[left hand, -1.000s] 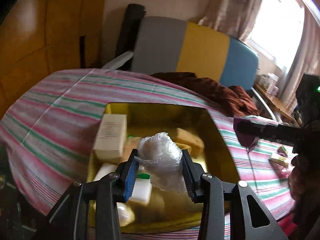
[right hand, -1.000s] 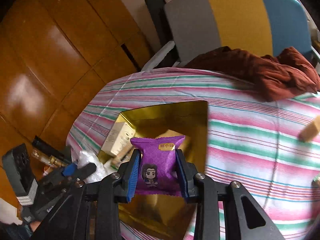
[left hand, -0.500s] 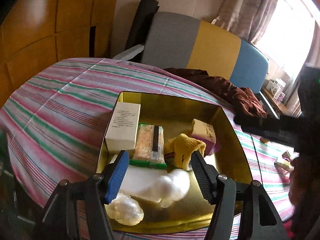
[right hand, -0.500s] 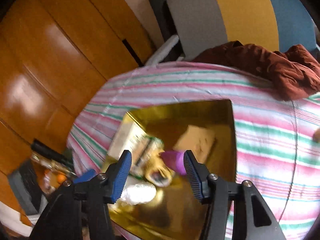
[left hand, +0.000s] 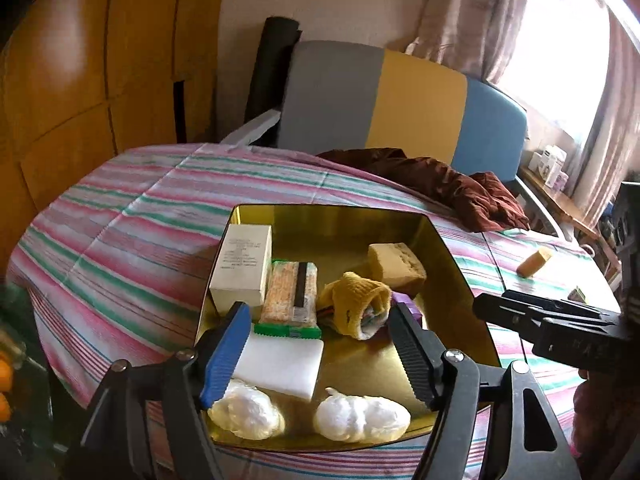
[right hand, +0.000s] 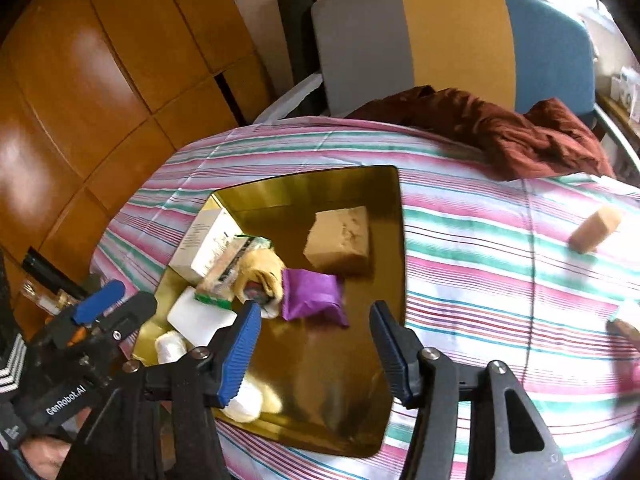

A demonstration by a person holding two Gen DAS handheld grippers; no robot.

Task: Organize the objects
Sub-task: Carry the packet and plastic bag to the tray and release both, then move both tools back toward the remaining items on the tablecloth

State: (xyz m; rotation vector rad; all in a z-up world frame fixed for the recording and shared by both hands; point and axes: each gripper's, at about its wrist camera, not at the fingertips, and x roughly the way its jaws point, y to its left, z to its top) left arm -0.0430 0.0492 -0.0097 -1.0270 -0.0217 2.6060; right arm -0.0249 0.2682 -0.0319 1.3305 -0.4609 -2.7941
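Item: gold tray [left hand: 448, 248], square and shiny, set on the table's pink, green and white striped cloth [left hand: 120, 216]. Contents, listed from my left wrist view: one white carton [left hand: 242, 266] standing in the far left corner; one clear packet with a green edge and a dark strip [left hand: 290, 296] lying just beside it; one flat white block [left hand: 280, 364] in front of that packet; one yellow knitted sock [left hand: 356, 308], rolled up, in the middle; one tan sponge block [left hand: 396, 266] toward the far right side; two white plastic-wrapped bundles along the near edge, one to the left [left hand: 244, 414] and one to the right [left hand: 360, 418]. One purple snack packet [right hand: 314, 294] lies flat on the tray floor touching the sock, mostly hidden behind the sock from the left camera. Left gripper [left hand: 320, 356]: fingers spread wide, holding nothing, hovering over the near part of the tray above the white block. Right gripper [right hand: 316, 354]: fingers likewise wide apart and holding nothing, above the bare gold floor on the near side of the purple packet. Outside the tray: one small tan block [right hand: 594, 230] on the cloth well to the right; one dark red garment [left hand: 452, 188] bunched at the far edge of the table; one chair back in grey, yellow and blue [left hand: 400, 100] behind it.
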